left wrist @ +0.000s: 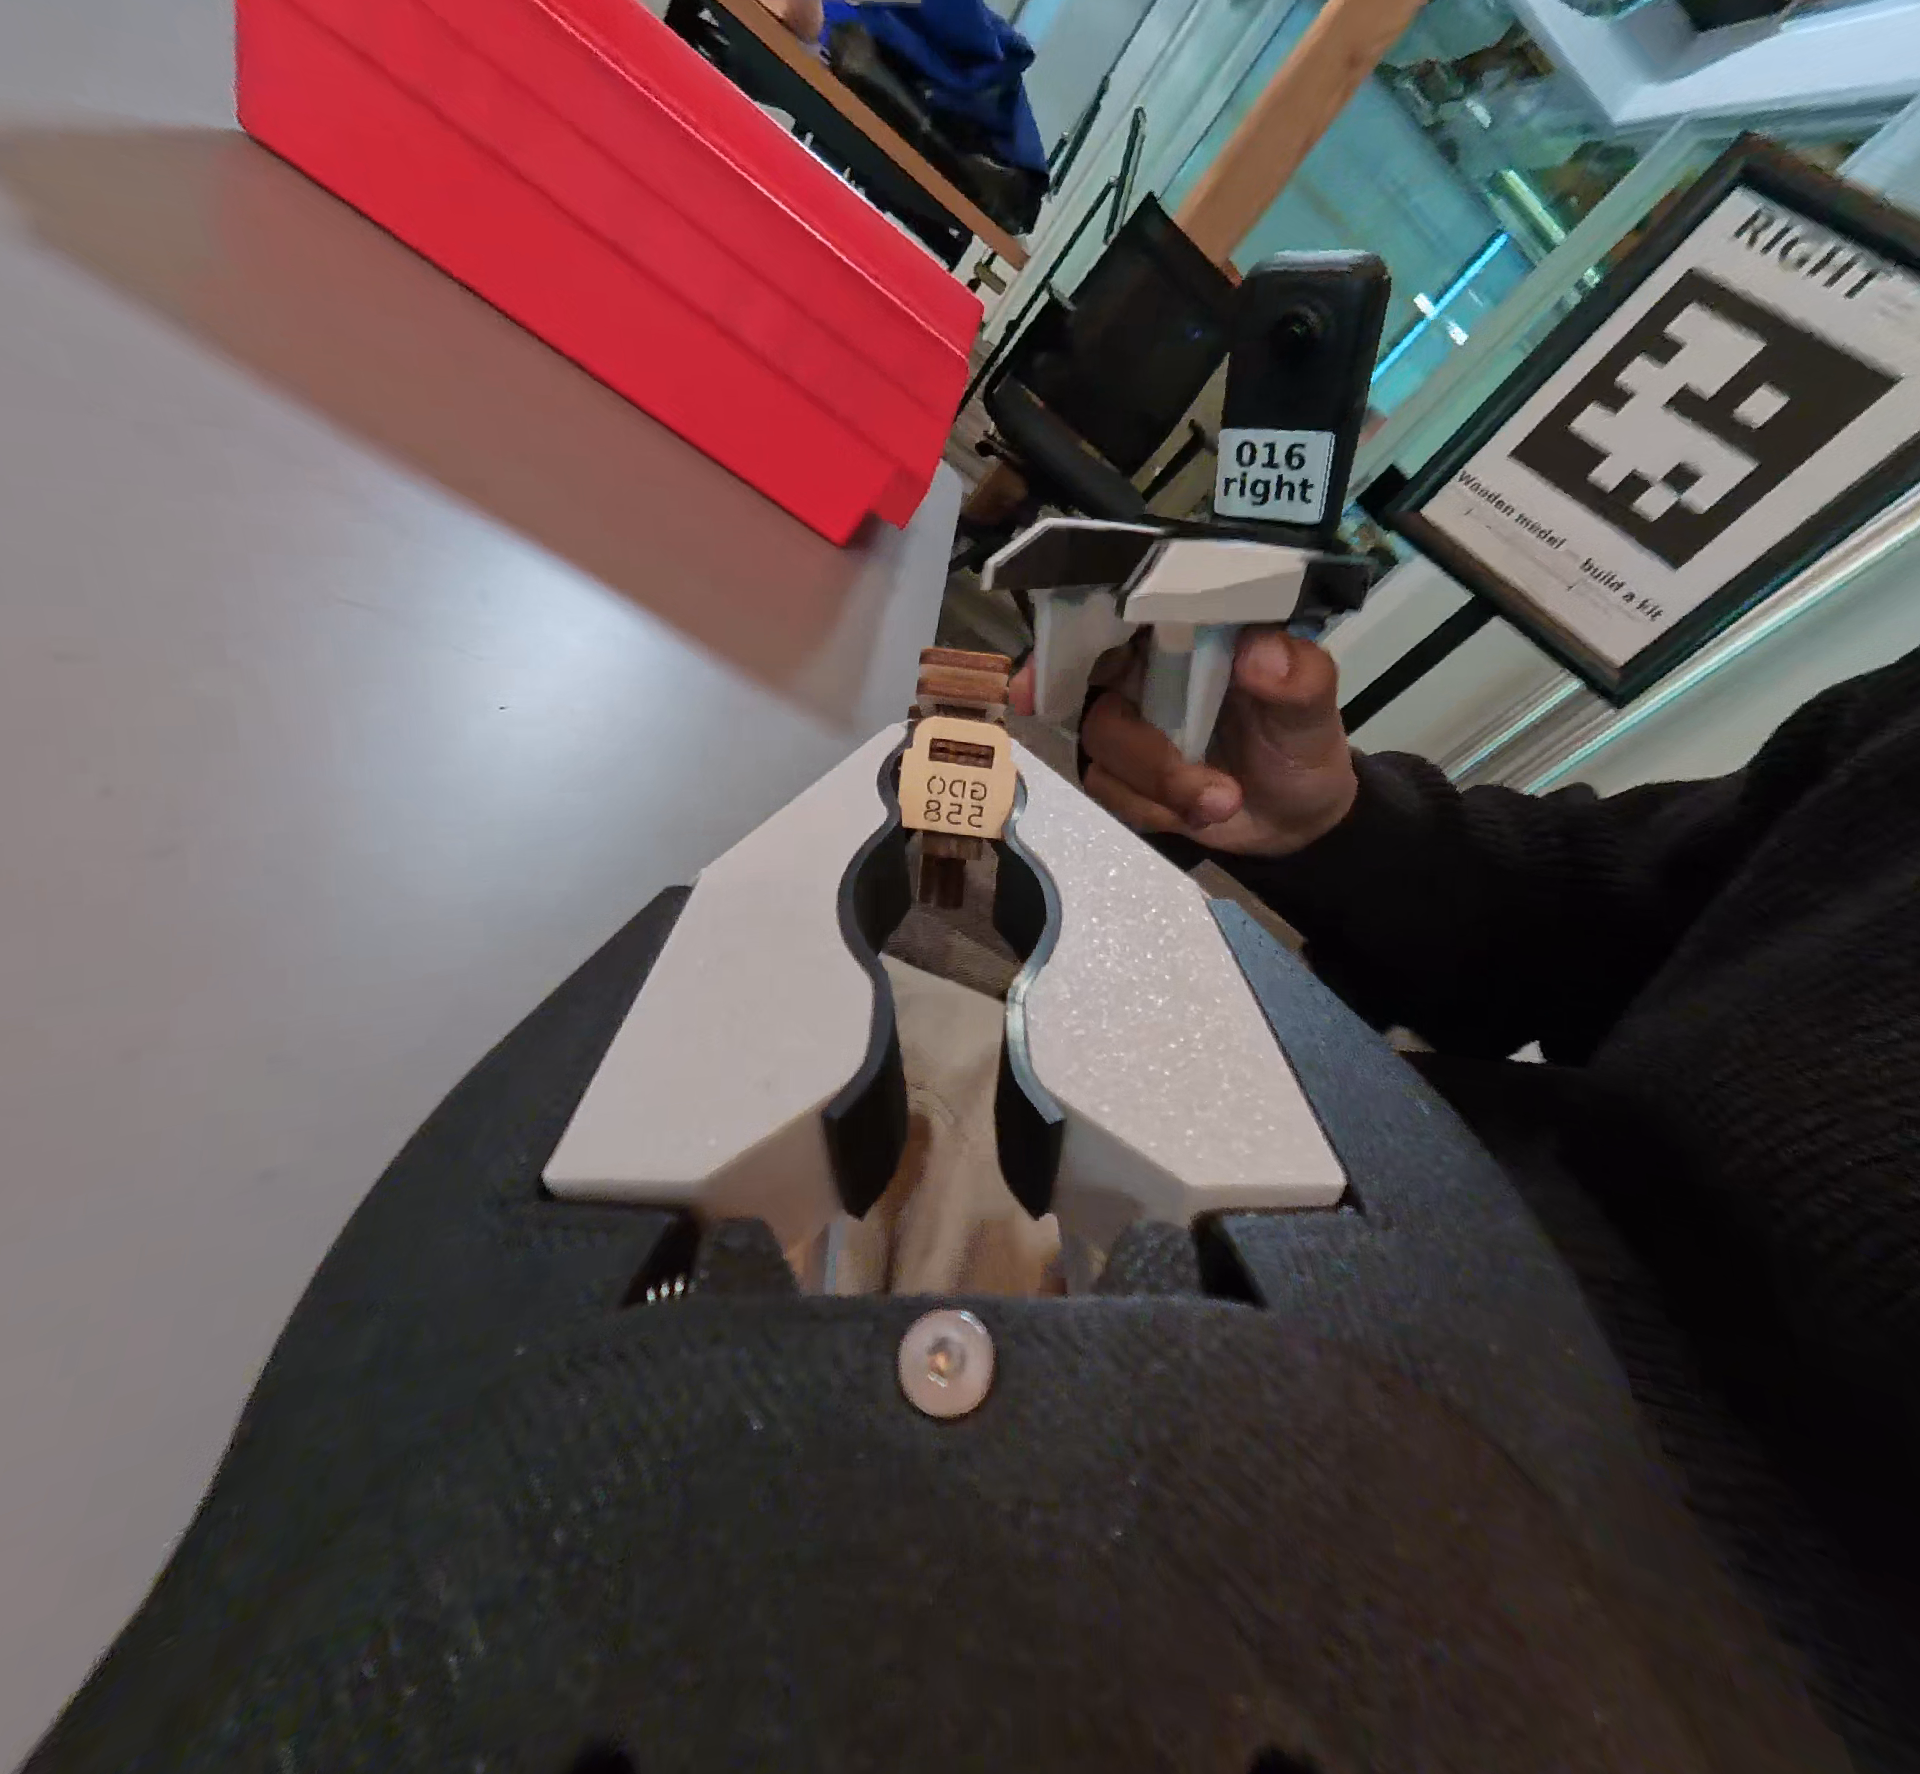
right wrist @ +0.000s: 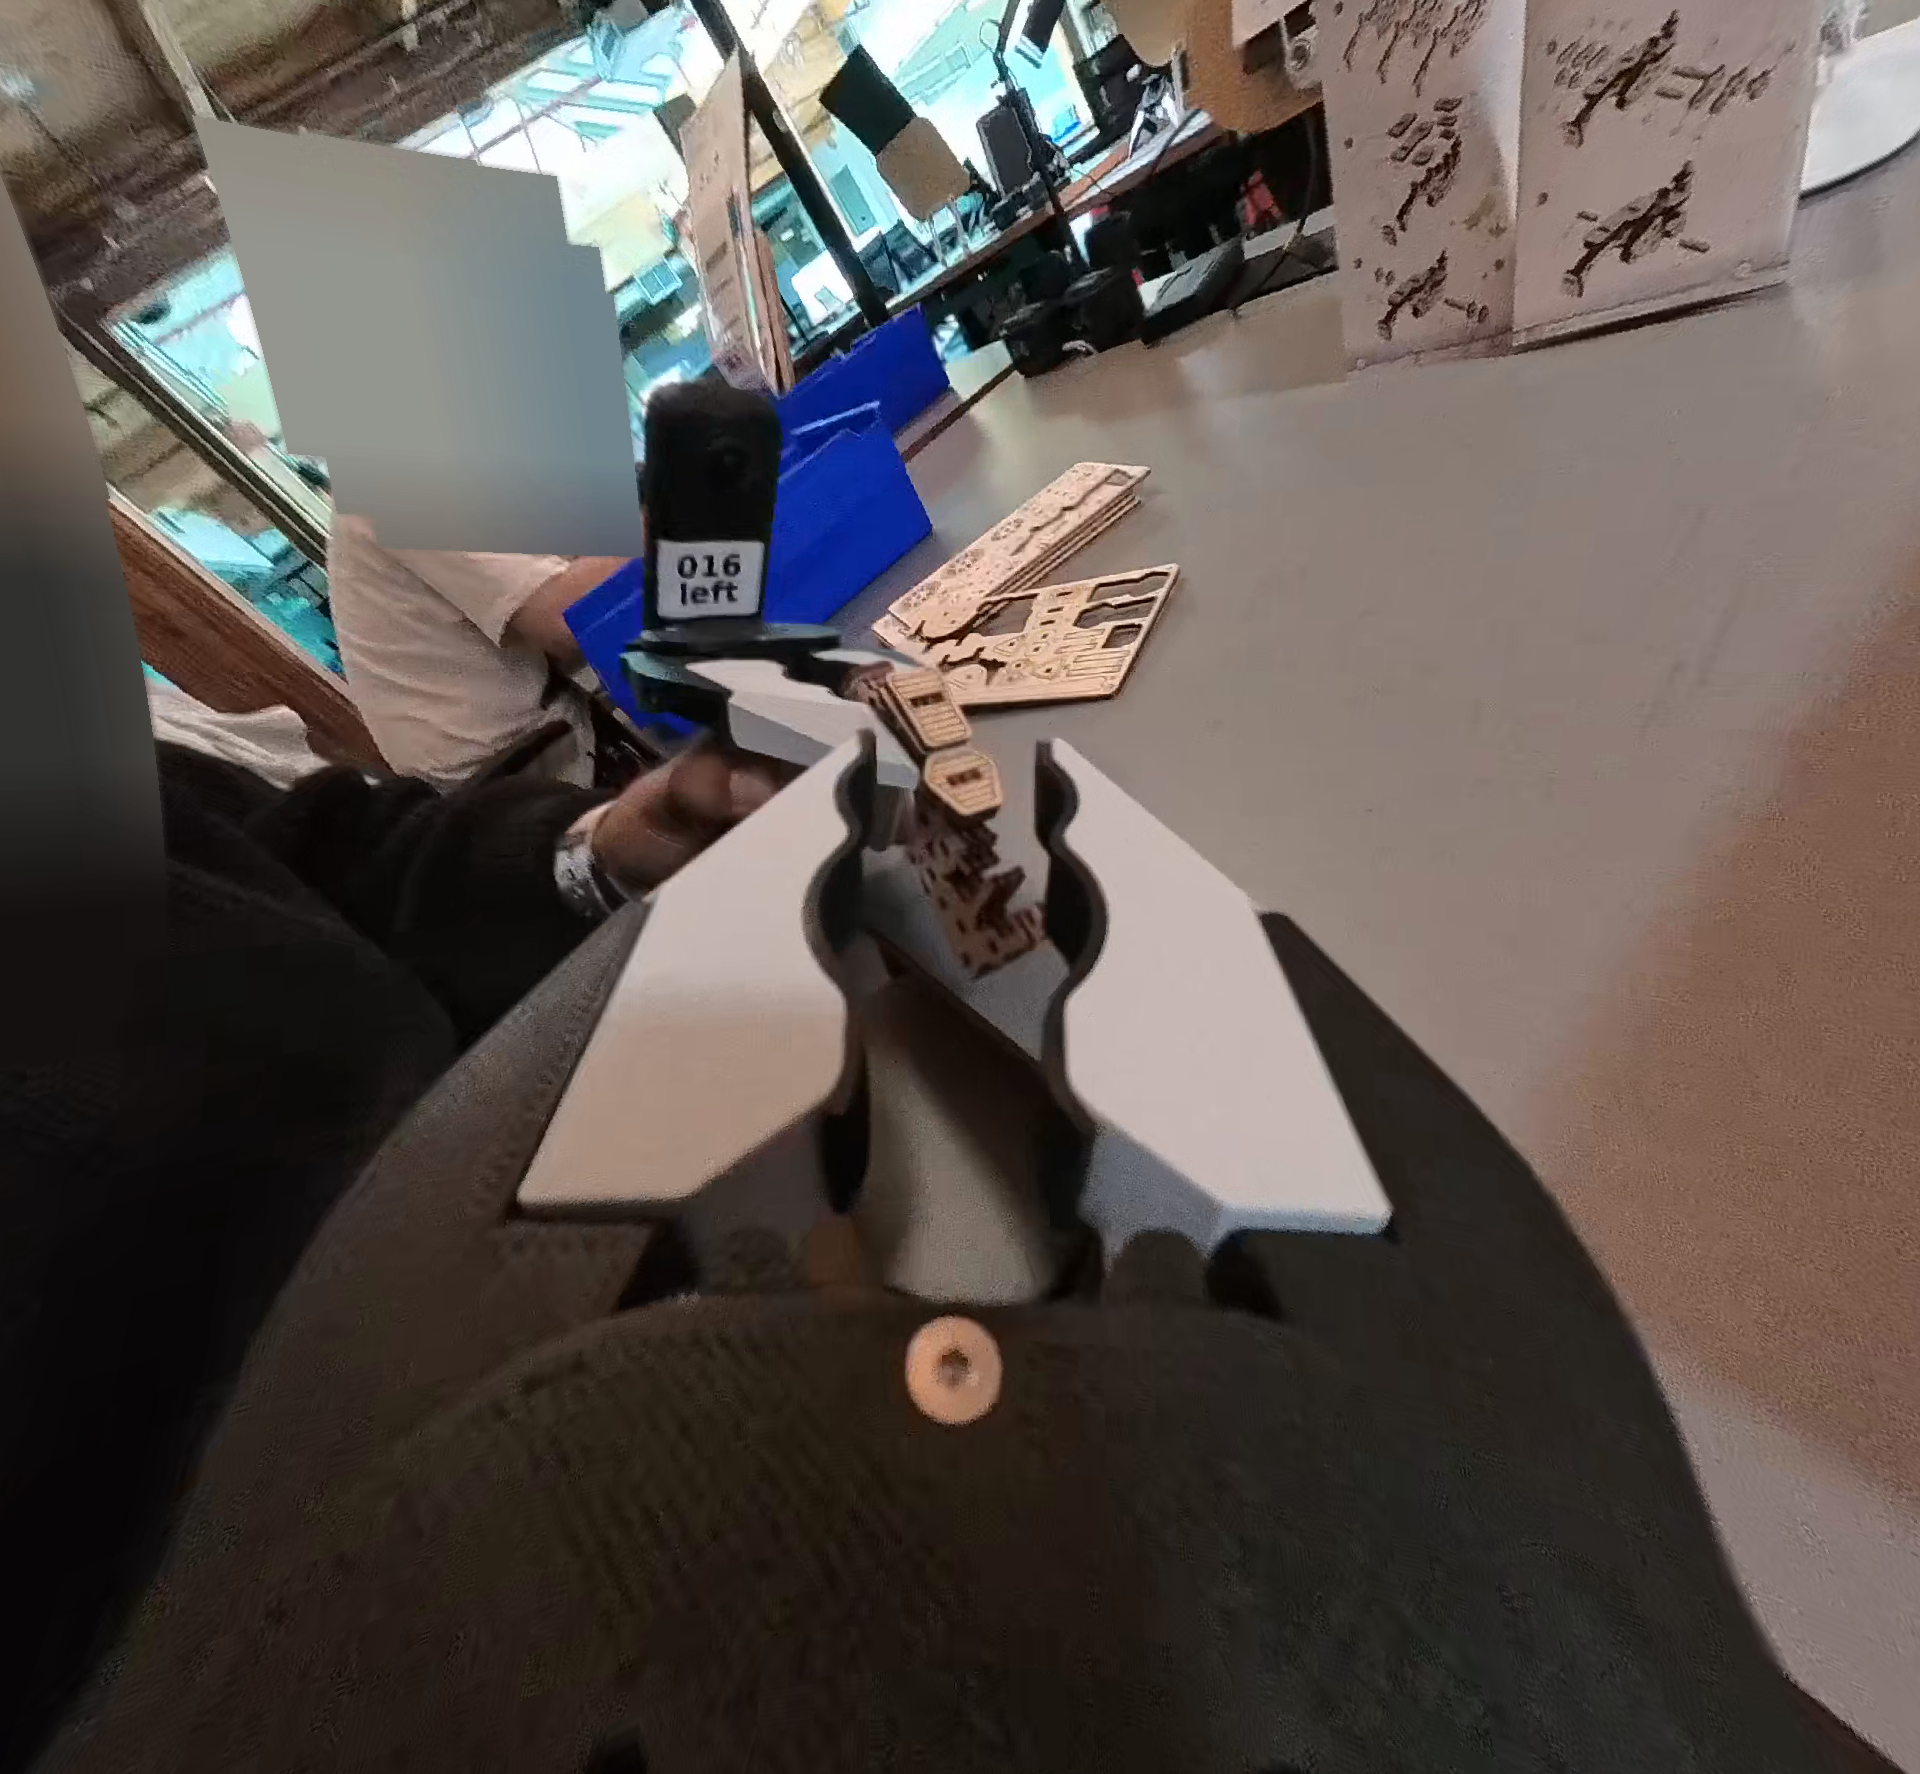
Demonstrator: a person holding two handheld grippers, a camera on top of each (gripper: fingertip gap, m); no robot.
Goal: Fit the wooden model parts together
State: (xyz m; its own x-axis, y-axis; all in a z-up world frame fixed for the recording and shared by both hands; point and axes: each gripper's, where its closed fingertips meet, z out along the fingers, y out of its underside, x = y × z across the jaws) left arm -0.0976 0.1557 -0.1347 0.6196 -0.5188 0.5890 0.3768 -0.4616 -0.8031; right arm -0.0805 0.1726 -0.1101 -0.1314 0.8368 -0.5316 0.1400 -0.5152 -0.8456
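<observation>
Your left tool (left wrist: 954,789) points forward along the grey worktop (left wrist: 312,685), tilted so the worktop edge runs diagonally, and its white fingers (left wrist: 790,893) are pressed onto a small pale laser-cut wooden model assembly (left wrist: 954,784), pinching it right at the tips. A flat engraved wooden tab faces the camera, with darker stacked layers showing above and below it.

At 2 o'clock from that piece, your right hand (left wrist: 1216,748) grips the handle of the right tool (right wrist: 948,768), wrist bent, dark knitted sleeve trailing off to 4 o'clock. A red plastic bin (left wrist: 582,197) sits on the worktop at 11 o'clock.

In the right wrist view, your right tool's fingers stand spread, with the wooden assembly (right wrist: 961,851) lying in the gap between them, not touching either finger that I can see. The left tool (right wrist: 883,758) comes in from 10 o'clock. Flat wooden part sheets (right wrist: 1049,623) lie on the worktop at 1 o'clock, beside a blue bin (right wrist: 831,519).
</observation>
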